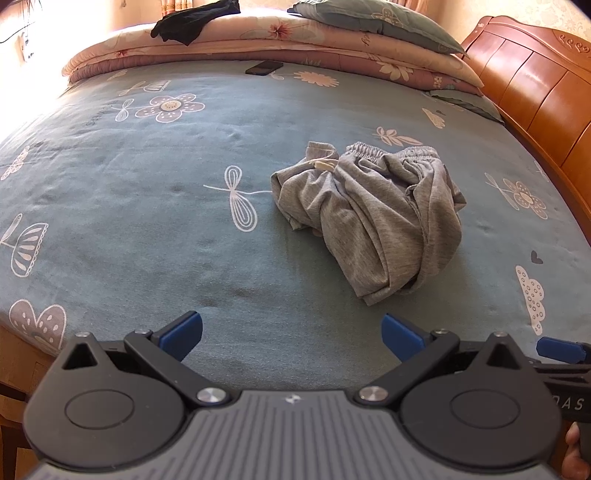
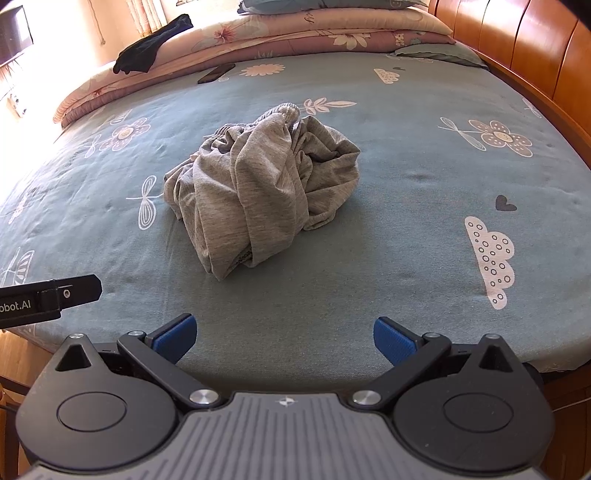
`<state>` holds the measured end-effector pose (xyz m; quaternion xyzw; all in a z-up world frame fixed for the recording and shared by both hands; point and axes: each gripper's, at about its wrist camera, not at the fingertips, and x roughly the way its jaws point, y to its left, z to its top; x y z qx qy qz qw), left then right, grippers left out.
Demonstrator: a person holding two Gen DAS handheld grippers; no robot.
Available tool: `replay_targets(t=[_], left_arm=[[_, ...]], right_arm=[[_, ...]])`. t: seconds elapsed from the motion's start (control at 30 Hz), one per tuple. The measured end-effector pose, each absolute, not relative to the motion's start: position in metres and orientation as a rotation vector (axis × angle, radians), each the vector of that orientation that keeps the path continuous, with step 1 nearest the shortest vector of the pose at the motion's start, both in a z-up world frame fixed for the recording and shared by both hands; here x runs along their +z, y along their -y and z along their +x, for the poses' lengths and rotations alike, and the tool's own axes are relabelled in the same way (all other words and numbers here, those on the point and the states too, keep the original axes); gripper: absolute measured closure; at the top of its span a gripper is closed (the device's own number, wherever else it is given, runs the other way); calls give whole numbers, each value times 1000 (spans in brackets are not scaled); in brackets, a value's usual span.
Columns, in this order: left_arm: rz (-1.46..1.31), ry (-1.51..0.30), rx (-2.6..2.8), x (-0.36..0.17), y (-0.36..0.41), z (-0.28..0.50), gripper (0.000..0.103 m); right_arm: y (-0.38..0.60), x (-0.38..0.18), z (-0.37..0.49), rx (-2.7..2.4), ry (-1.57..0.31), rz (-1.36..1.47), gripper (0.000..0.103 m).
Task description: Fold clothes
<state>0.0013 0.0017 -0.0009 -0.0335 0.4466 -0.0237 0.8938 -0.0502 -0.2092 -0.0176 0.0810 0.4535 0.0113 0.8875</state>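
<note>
Jaws of your left gripper [image 1: 291, 336] stand wide open and hold nothing; the grey shorts [image 1: 373, 214] lie crumpled on the bed [image 1: 147, 221], ahead to the right. Your right gripper [image 2: 285, 339] is equally wide open and empty, the shorts [image 2: 266, 188] bunched straight ahead, waistband at the far side.

Wooden headboard [image 1: 535, 81] at right, bright curtained window [image 2: 147, 14] behind bed (floral sheet).

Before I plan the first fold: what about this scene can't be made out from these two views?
- Grey garment, both views: its crumpled folds hide its shape.
- Printed tag, right wrist view: too small to read.
- Black cloth on the quilt: too far to identify.
</note>
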Motion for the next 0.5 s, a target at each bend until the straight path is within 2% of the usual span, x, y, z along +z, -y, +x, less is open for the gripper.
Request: replay_targets(t=[0.5], left_arm=[[-78,-925,-74,-4,0,3,0]], right_arm=[[208,-17,-49,13,-949,155,0]])
